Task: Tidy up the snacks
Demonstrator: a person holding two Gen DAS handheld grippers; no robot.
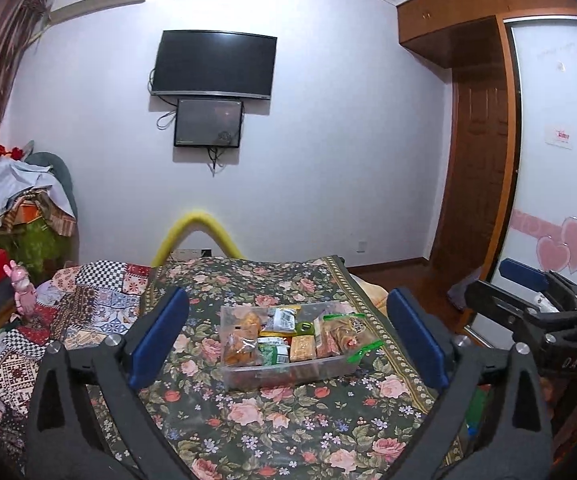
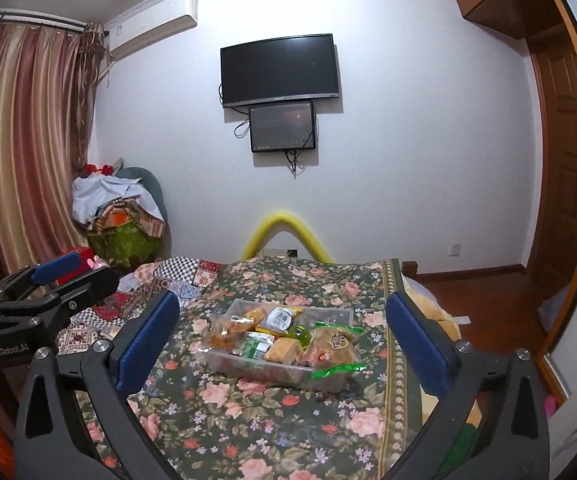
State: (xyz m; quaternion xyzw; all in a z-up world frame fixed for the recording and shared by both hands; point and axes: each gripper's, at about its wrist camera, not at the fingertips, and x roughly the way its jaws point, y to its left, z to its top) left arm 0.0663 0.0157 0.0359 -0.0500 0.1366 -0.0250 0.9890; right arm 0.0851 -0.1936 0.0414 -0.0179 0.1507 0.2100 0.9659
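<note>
A clear plastic bin [image 1: 288, 378] full of snack packs stands on the floral cloth [image 1: 272, 432]. Inside it are a bag of orange buns [image 1: 242, 346], a white packet [image 1: 282, 318], a yellow wafer pack [image 1: 302, 348] and a green-edged cookie bag [image 1: 346, 332] at its right end. My left gripper [image 1: 287, 300] is open, held back from the bin, with nothing between its blue pads. In the right wrist view the bin [image 2: 248, 368] and cookie bag [image 2: 334, 346] lie ahead of my right gripper [image 2: 282, 300], which is open and empty too. The two grippers are side by side.
A patchwork quilt [image 1: 88, 304] lies left of the cloth, with a pink toy figure [image 1: 22, 292] by it. A yellow foam arch [image 1: 196, 220] rises behind the far edge. A clothes pile [image 1: 28, 200] is at the left, a wooden wardrobe [image 1: 476, 160] at the right.
</note>
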